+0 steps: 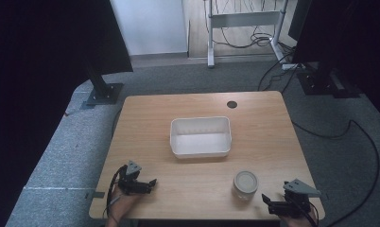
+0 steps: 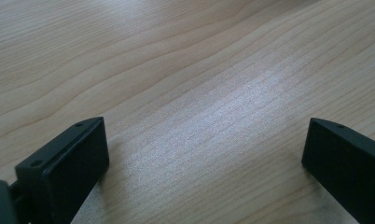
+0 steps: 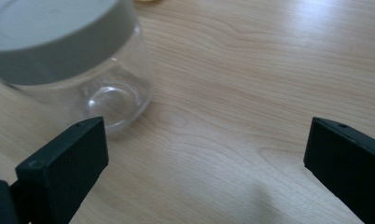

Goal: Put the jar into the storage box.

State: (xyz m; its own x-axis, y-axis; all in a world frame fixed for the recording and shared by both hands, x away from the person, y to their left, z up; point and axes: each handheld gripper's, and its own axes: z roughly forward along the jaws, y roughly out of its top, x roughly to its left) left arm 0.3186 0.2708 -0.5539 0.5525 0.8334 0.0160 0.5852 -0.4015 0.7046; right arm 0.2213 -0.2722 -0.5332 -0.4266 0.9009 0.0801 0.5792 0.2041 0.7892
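The right gripper (image 3: 206,163) sat low at the near right corner of the pale wooden table (image 1: 145,118), its black jaws spread wide and holding nothing, with the small clear glass jar with a grey screw lid (image 3: 69,56) standing upright just ahead and off to one side of them. That jar looked empty, light, rigid and slick, so the straight wall below the lid seemed the safest hold. The left gripper (image 2: 204,168) also gaped over bare wood, the white rectangular plastic tub (image 1: 200,137) mid-table.
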